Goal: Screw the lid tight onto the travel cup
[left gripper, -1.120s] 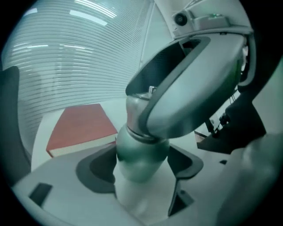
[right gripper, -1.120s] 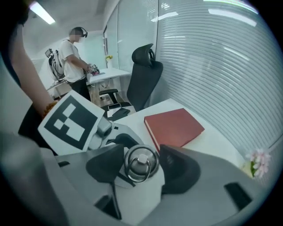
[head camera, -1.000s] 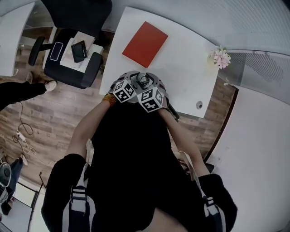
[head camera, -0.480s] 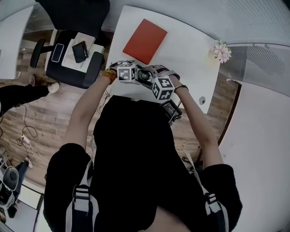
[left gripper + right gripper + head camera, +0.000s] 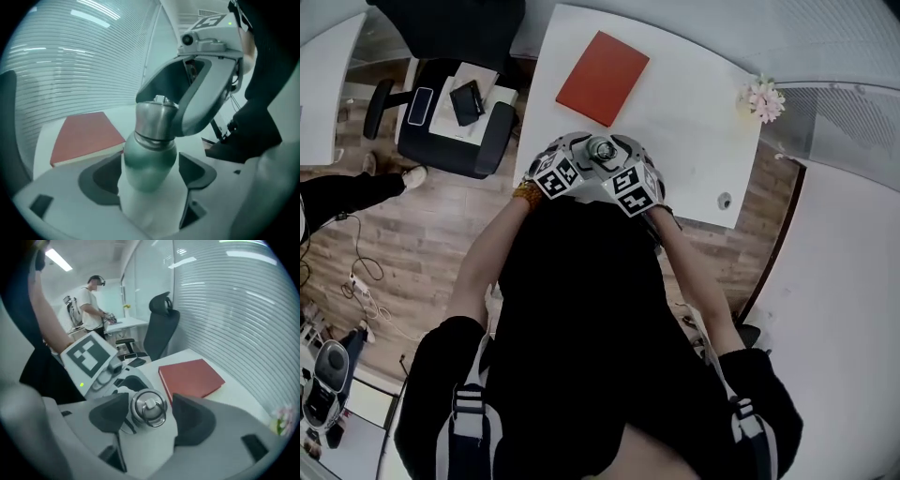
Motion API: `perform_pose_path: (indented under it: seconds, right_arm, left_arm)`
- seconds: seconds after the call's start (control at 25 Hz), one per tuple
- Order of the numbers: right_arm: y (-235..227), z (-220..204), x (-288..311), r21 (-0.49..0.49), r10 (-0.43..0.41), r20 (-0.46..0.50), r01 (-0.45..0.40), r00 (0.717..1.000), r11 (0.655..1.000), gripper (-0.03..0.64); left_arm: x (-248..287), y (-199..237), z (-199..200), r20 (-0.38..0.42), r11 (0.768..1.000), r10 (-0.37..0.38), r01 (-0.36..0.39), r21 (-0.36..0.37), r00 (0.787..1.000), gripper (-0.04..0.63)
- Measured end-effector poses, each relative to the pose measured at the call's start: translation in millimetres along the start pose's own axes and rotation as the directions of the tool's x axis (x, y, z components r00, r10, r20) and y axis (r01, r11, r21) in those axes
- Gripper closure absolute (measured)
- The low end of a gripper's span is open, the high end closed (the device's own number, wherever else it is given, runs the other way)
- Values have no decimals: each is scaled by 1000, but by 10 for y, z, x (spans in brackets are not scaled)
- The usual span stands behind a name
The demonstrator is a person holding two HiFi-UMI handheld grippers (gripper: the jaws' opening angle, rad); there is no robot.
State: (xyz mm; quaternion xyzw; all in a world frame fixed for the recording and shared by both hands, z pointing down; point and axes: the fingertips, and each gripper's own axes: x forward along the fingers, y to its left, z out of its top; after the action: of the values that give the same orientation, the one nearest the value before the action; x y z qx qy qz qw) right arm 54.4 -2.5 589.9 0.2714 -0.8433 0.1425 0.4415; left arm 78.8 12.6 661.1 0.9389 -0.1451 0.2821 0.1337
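The travel cup has a grey-green steel body and a steel lid with a ring handle on top. My left gripper is shut on the cup's body, a pad at each side. My right gripper comes down over the lid from above. Its jaws have just been opening, and the lid sits between the pads with a small gap on both sides. In the head view both grippers meet round the lid at the near edge of the white table.
A red book lies on the table beyond the cup. Pink flowers stand at the table's right corner. A black office chair with phones on it stands to the left. A person stands far behind.
Both grippers stay at the cup. The right gripper has turned a little about the lid. The head view swung away half a second ago and has come back.
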Motion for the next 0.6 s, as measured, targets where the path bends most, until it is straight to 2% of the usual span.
perform_pose_path:
  seconds: [0.08,0.16,0.24,0.32,0.44,0.52,0.6]
  right_arm:
    - [-10,-27,49,55,-28,-14,29,1000,998,332]
    - [7,-33,82,43,-30,-20,31,999,999,356]
    - [38,-27,94,-41,1,-27,-2,1000,999,357]
    - [76,-23,107,-168,48,-43,-55,998,984,359]
    - [145,-35,122,-358,129,-80,-150,988,922,360]
    - [186,-51,120,-474,182,-110,-213,977,854,359]
    - [223,-59,119,-578,222,-140,-262,965,773,360]
  left_arm:
    - [56,12,-11,1,998,56,-56,-30,998,213]
    - [87,19,-40,-5,997,68,-68,-44,998,231]
    - [89,13,-59,-17,999,38,-39,-25,999,233]
    - [89,15,-67,-47,1000,-10,11,13,999,233]
    - [91,9,-90,-125,989,-112,123,83,986,233]
    - [91,-2,-109,-192,968,-184,212,135,964,233]
    - [83,-8,-129,-258,936,-249,300,183,934,232]
